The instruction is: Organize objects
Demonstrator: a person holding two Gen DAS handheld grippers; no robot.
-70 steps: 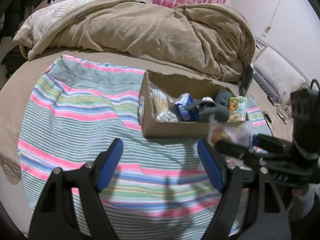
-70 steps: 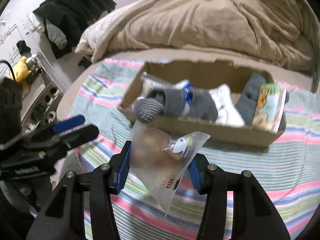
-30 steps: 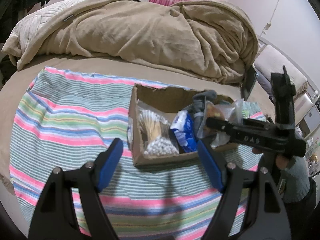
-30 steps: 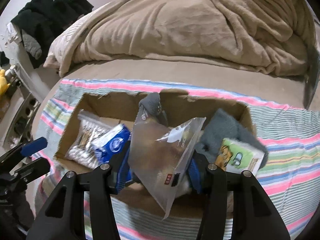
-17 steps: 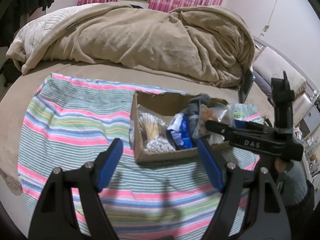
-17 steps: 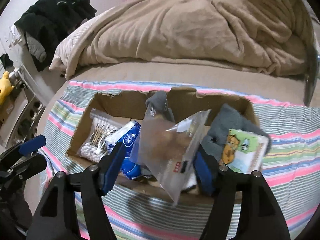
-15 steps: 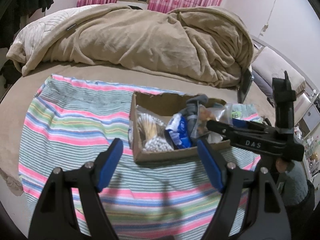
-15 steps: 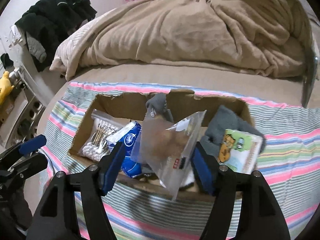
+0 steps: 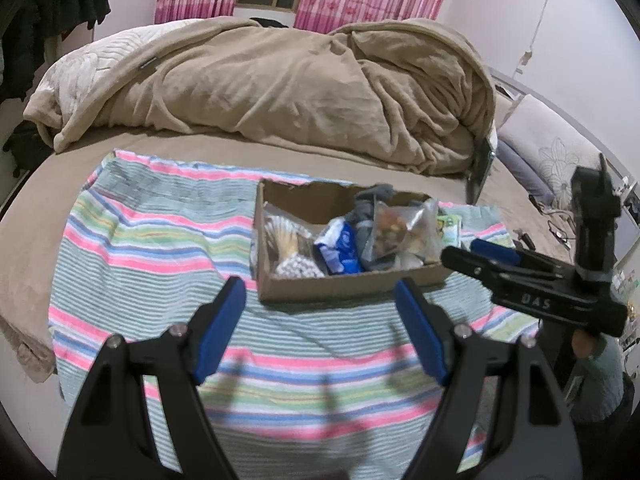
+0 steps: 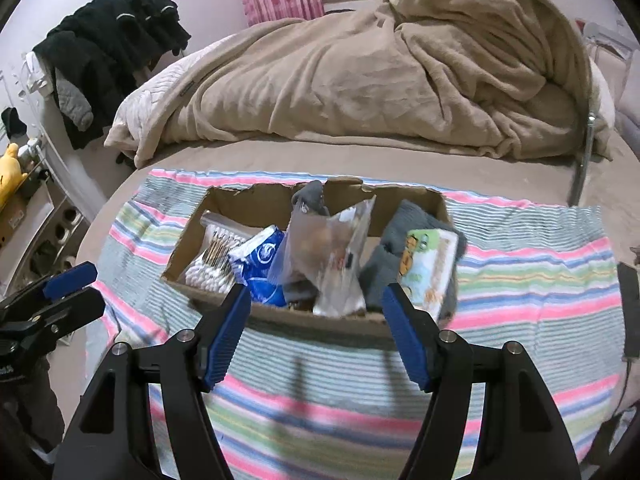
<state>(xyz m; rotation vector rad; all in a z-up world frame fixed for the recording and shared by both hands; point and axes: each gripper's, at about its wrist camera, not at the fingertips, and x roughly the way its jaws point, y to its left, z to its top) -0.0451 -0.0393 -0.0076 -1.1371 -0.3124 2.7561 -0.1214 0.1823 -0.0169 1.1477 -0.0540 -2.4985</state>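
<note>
Left gripper (image 9: 320, 320): jaws spread wide, nothing between them, held over the striped cloth (image 9: 152, 248) short of the cardboard box (image 9: 344, 288). Seen from the right wrist view, it sits at the far left edge, well apart from the box.

Cardboard box, contents from left to right in the right wrist view: a bag of cotton swabs (image 10: 210, 260) against the left wall, a blue packet (image 10: 260, 268), a clear plastic bag (image 10: 328, 256) standing on end near the middle, grey socks (image 10: 404, 232), and a green illustrated booklet (image 10: 428, 268) leaning at the right end.

Right gripper (image 10: 316, 332): jaws apart and empty, positioned just at the near wall of the box, directly in line with the clear plastic bag. The bag is free of both pads; it rests inside the box, long axis roughly upright, leaning slightly right against the socks.

Assessment: the bag appears deposited. No loose item shows on the cloth in either view, so the sorting looks largely complete. The right gripper is the nearer one to the box; any further adjustment of the bag lies straight ahead of it.
</note>
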